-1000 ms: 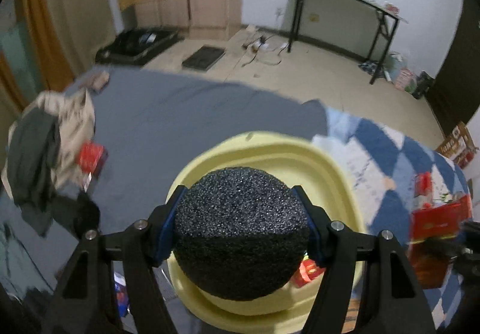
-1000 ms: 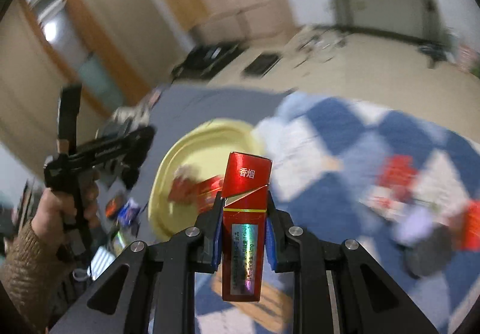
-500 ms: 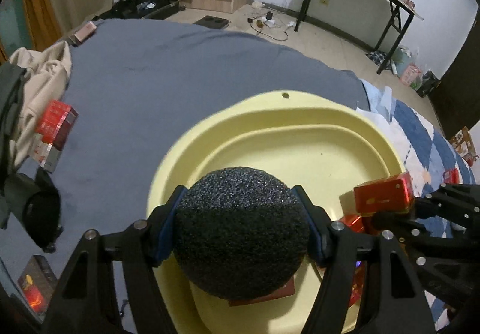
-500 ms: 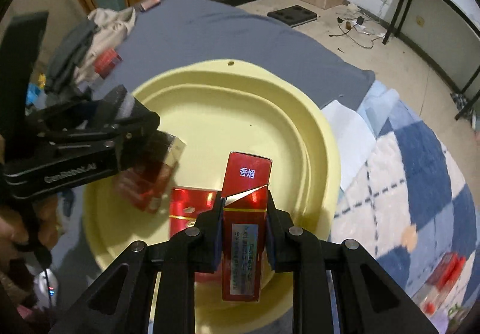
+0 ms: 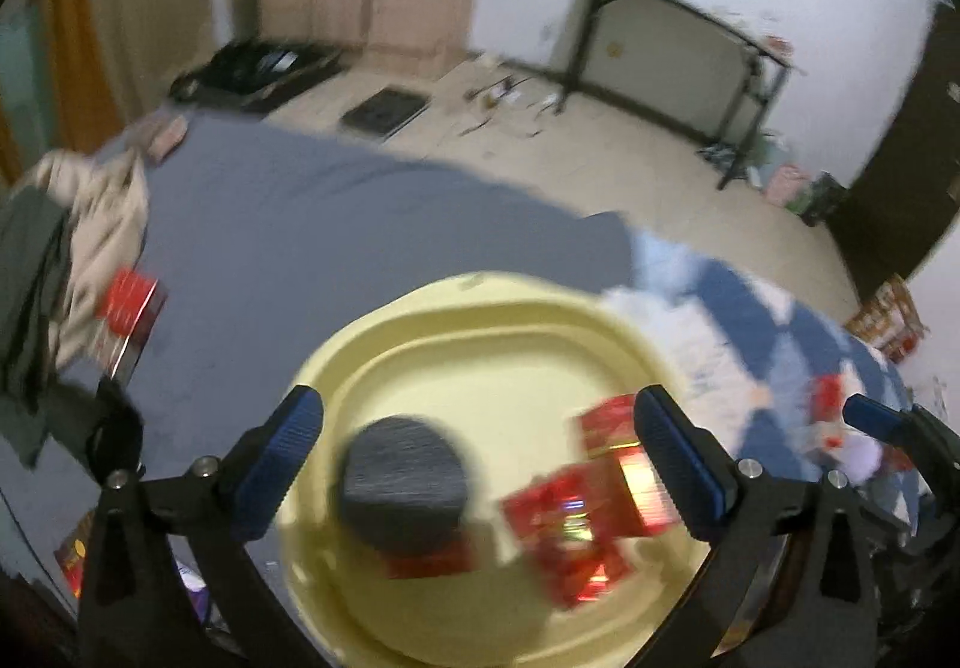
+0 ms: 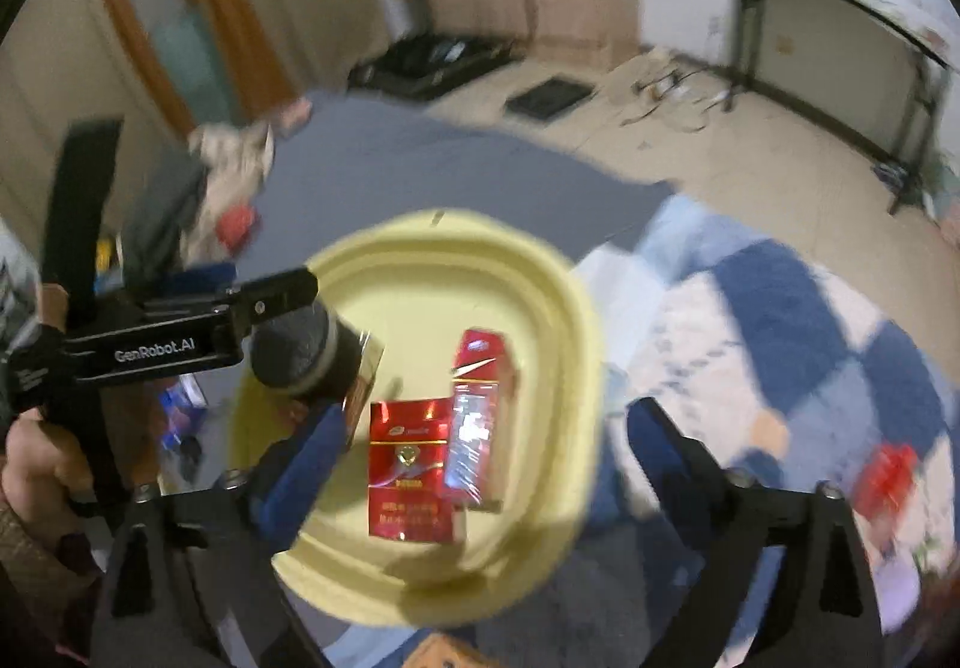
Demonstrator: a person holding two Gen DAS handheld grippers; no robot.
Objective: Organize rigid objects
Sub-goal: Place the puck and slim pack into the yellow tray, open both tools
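left gripper (image 5: 480, 446): fingers spread wide, holding nothing, low in the frame over the basin.
right gripper (image 6: 474, 446): fingers spread wide, empty.
yellow basin (image 6: 564, 308): centre of frame, on the bed.
black foam disc (image 5: 402, 479): inside the basin, lower left.
red boxes (image 6: 411, 467): lying in the basin, beside the disc.

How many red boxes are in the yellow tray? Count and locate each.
3 in the yellow tray: a flat red box, a narrow red box against its right side, a third red box under the black foam puck. Others may be hidden.
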